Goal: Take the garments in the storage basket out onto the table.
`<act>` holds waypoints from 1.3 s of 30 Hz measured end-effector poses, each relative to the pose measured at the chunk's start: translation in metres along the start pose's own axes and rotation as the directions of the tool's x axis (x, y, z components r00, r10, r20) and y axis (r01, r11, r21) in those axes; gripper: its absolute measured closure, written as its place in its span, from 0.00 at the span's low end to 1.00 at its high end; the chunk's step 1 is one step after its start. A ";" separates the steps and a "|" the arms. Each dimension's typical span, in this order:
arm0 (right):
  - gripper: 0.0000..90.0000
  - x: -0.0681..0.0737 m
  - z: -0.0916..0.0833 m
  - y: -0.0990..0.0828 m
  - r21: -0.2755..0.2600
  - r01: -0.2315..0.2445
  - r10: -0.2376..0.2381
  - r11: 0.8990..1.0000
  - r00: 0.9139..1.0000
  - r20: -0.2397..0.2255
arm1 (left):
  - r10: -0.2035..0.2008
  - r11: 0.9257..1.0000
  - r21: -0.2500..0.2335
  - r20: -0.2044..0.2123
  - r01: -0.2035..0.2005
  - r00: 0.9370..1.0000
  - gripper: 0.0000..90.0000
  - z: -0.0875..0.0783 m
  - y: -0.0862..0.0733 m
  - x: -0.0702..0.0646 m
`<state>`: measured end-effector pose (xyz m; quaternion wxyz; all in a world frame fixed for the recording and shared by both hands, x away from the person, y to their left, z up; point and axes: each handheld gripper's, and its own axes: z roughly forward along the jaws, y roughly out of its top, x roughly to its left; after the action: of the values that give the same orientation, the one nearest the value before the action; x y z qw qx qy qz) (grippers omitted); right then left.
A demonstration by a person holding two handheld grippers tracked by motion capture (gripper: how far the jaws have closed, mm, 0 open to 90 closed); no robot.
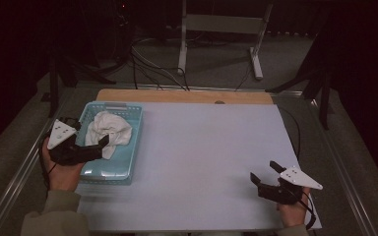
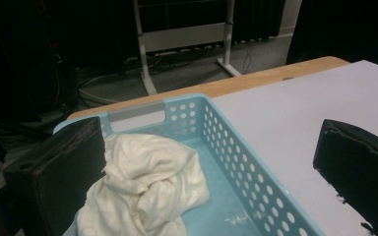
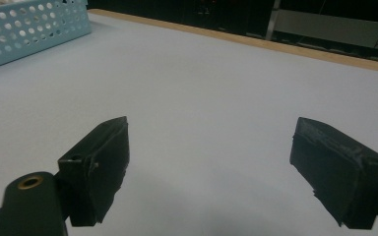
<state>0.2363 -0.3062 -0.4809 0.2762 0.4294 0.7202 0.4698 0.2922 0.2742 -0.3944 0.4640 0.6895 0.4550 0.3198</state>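
A light blue perforated basket (image 1: 128, 147) stands at the table's left side, and a crumpled white cloth (image 1: 109, 129) lies in its far half. My left gripper (image 1: 88, 132) hovers open over the basket's left part, its jaws spread either side of the cloth with nothing between them. The left gripper view has the cloth (image 2: 147, 182) low in the basket (image 2: 236, 157), just beside the left jaw of my left gripper (image 2: 211, 142). My right gripper (image 1: 264, 170) is open above bare table near the front right. The right gripper view shows my right gripper (image 3: 209, 132) empty, and the basket (image 3: 29, 24) far off.
A pale sheet (image 1: 211, 157) covers the table, leaving a wooden strip (image 1: 187, 96) along the far edge. Behind the table, a white metal stand (image 1: 221, 24) and cables (image 1: 147, 66) are on the grey floor. Metal rails run along both table sides.
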 end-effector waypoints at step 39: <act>0.17 0.000 0.000 0.000 -0.002 -0.001 0.001 1.000 1.000 -0.001 | -0.007 0.999 0.040 -0.059 0.009 0.998 0.00 0.035 0.018 0.021</act>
<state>0.2365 -0.3058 -0.4813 0.2759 0.4295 0.7196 0.4707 0.3365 0.2785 -0.3896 0.4377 0.6872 0.4776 0.3287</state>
